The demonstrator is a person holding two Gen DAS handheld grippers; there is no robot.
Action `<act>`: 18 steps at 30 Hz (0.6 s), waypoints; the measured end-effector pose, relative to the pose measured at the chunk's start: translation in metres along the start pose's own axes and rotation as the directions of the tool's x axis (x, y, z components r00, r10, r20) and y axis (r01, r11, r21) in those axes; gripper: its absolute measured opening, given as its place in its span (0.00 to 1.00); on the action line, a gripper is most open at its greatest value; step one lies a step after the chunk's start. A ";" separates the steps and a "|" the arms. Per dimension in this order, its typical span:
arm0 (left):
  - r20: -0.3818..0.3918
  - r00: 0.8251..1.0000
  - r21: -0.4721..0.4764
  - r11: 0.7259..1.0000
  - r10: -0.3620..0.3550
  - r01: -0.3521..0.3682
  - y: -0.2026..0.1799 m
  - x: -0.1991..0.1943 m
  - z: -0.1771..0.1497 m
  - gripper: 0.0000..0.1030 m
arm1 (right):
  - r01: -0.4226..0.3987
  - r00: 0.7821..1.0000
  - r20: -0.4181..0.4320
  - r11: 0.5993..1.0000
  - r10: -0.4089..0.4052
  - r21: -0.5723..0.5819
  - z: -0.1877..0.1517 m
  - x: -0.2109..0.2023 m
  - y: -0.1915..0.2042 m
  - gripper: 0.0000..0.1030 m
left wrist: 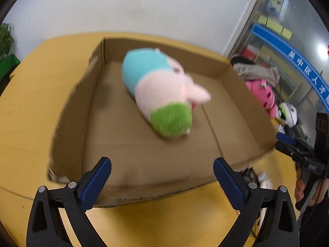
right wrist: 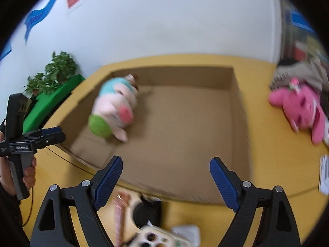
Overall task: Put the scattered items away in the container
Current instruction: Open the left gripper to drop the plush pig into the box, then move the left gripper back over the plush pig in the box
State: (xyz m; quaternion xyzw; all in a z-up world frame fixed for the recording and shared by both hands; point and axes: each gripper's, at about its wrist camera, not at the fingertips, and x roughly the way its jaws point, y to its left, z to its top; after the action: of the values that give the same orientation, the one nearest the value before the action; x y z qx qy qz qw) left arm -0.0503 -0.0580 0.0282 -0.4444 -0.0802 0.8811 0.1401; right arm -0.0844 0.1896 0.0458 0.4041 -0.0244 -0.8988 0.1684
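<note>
The yellow surface (right wrist: 273, 164) takes up most of the room in front of me, and on it sits a wide, shallow cardboard box (left wrist: 236, 78), open at the top. Inside the box, toward its far left part, lies a soft toy (left wrist: 158, 94) in blue, pale pink and green, on its side on the cardboard floor. Off to the right of the box, on the surface, a bright pink soft toy (right wrist: 300, 107) lies against a grey heap of cloth (right wrist: 296, 72). At the far left a green potted plant (right wrist: 55, 70) stands by the white wall. On the near side of the box, small clutter lies on the surface: a roll of tape (right wrist: 146, 210), a pale phone case (right wrist: 158, 236) and a pink strip, all blurred. The left tongs (left wrist: 162, 183) hang over the near edge of the box, jaws wide apart with nothing between them. The right tongs (right wrist: 165, 183) are likewise apart and empty, above the near rim.
</note>
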 end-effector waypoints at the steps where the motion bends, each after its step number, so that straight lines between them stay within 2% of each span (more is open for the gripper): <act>1: -0.006 1.000 0.012 1.000 0.020 -0.020 -0.002 0.001 -0.004 0.97 | 0.001 1.000 -0.018 1.000 -0.001 0.020 -0.008 0.002 -0.012 0.85; 5: -0.028 1.000 -0.001 1.000 0.015 -0.015 -0.001 -0.004 -0.015 0.94 | 0.012 1.000 -0.016 1.000 -0.012 -0.017 -0.017 0.006 -0.027 0.82; 10: -0.053 0.999 -0.011 1.000 -0.003 0.003 -0.011 -0.013 -0.027 0.93 | -0.011 1.000 -0.013 1.000 0.010 -0.012 -0.019 0.007 -0.035 0.82; 14: -0.061 0.998 0.012 1.000 0.007 -0.006 -0.023 -0.025 -0.041 0.92 | -0.003 1.000 -0.031 0.998 0.001 -0.056 -0.028 0.001 -0.034 0.82; 18: -0.001 1.000 0.038 0.999 0.018 -0.018 -0.039 -0.047 -0.047 0.92 | 0.008 0.999 -0.048 0.998 -0.010 -0.055 -0.024 -0.003 -0.030 0.83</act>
State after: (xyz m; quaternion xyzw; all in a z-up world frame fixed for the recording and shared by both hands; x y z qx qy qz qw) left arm 0.0211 -0.0350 0.0464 -0.4429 -0.0596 0.8835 0.1405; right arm -0.0739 0.2213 0.0262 0.4209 0.0063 -0.8899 0.1760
